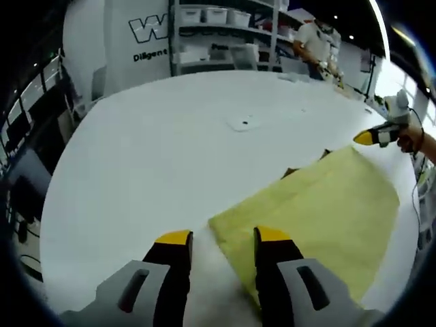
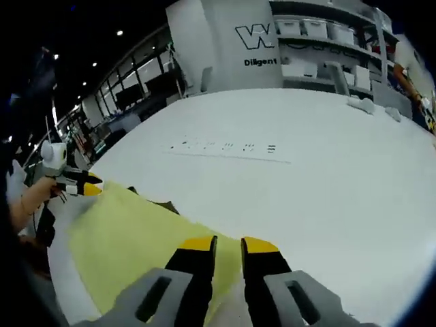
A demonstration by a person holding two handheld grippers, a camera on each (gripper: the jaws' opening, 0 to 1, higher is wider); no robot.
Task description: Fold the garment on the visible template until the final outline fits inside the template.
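A pale yellow garment (image 1: 320, 211) lies flat on the white table (image 1: 157, 143). Dark brown bits of a sheet (image 1: 290, 172) peek out from under its far edge. My left gripper (image 1: 223, 236) hovers at the garment's near corner, jaws wide apart, nothing between them. My right gripper (image 1: 365, 138), held in a hand, hangs just past the far corner, apart from the cloth. In the right gripper view the garment (image 2: 129, 238) spreads to the left, and my right gripper (image 2: 229, 245) stands over its edge with a narrow gap. The left gripper (image 2: 87, 185) sits at the far left corner.
The table top (image 2: 327, 177) carries a row of small printed marks (image 2: 225, 146) and a small round mark (image 1: 244, 124). Shelves with white bins (image 1: 218, 34) and a lettered white pillar (image 2: 252, 41) stand behind. A person (image 1: 317, 41) stands at the back.
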